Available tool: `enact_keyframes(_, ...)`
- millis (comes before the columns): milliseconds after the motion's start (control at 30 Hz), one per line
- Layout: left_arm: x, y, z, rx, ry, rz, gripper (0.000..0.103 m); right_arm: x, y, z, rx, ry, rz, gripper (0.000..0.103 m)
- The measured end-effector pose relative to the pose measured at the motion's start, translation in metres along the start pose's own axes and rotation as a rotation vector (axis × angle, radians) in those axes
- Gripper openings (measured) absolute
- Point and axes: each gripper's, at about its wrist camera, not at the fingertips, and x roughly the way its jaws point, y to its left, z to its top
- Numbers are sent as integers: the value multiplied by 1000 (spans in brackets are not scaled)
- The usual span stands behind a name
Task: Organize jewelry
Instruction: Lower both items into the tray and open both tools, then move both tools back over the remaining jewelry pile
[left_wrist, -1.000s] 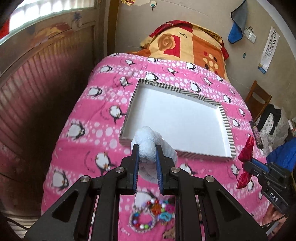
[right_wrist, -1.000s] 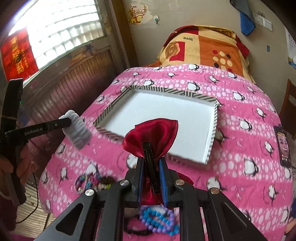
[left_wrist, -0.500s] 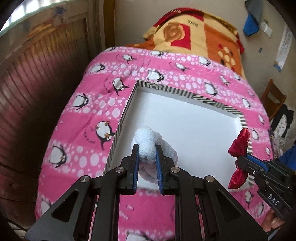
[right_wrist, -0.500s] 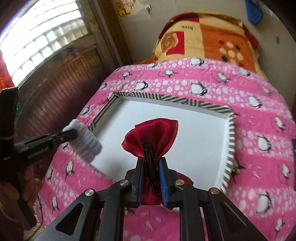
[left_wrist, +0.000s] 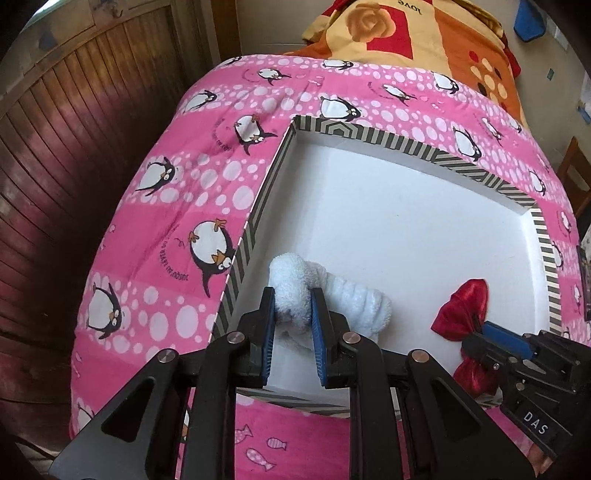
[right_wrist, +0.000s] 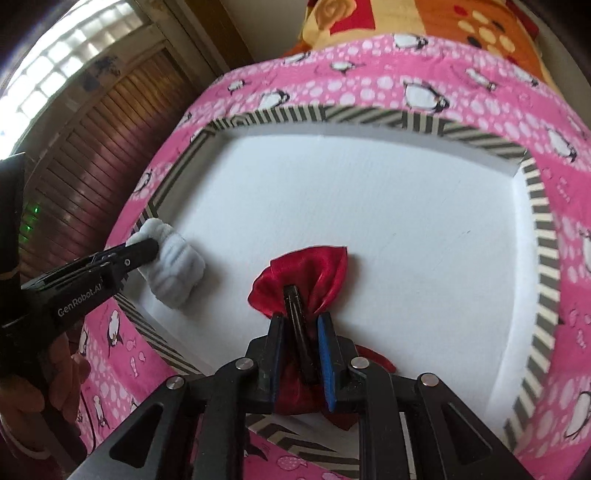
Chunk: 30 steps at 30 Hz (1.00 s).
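Here, white scrunchie beside tray's striped left wall, bare floor beyond.

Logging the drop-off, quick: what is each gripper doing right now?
Left gripper: jaws opening, white fluffy scrunchie still between the pads, inside the striped box.
Right gripper: jaws opening, red bow clip between them, no longer squeezed.

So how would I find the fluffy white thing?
Look at the pink penguin-print quilt, then the shallow white tray with a striped rim on it. Near its left edge lies a fluffy white fabric band, between the opening left gripper; its neighbour is a shiny red bow.
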Motion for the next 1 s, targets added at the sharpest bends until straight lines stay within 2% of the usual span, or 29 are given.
enact_keyframes(33, 0, 0, 0, 1, -2, 3, 20, -1, 1, 1, -1, -4, -2, 30)
enact_keyframes(67, -1, 0, 0, 4, -6, 9, 22, -3, 1, 1, -3, -15, -5, 41)
enact_keyframes(100, -1, 0, 0, 7, -9, 17, 27, -8, 2, 2, -6, -34, -9, 46)
enact_keyframes(200, -6, 0, -1, 11, -19, 28, 38, -22, 5, 4, -10, -71, -15, 46)
enact_keyframes(400, -33, -2, -8, 8, -76, 8, 53, -57, 8, -6, -10, -141, -50, 46)
enact_keyframes(533, -52, -3, -16, 23, -112, 13, 54, -78, 10, -19, -9, -183, -81, 46)
enact_keyframes(833, -86, 9, -55, 18, -150, 17, 54, -108, 21, -56, -13, -209, -116, 47)
enact_keyframes(933, -97, 14, -70, 29, -164, 17, 54, -116, 28, -72, -22, -215, -120, 60)
enact_keyframes(1000, -105, 19, -80, 28, -178, 11, 54, -121, 34, -83, -27, -230, -126, 63)
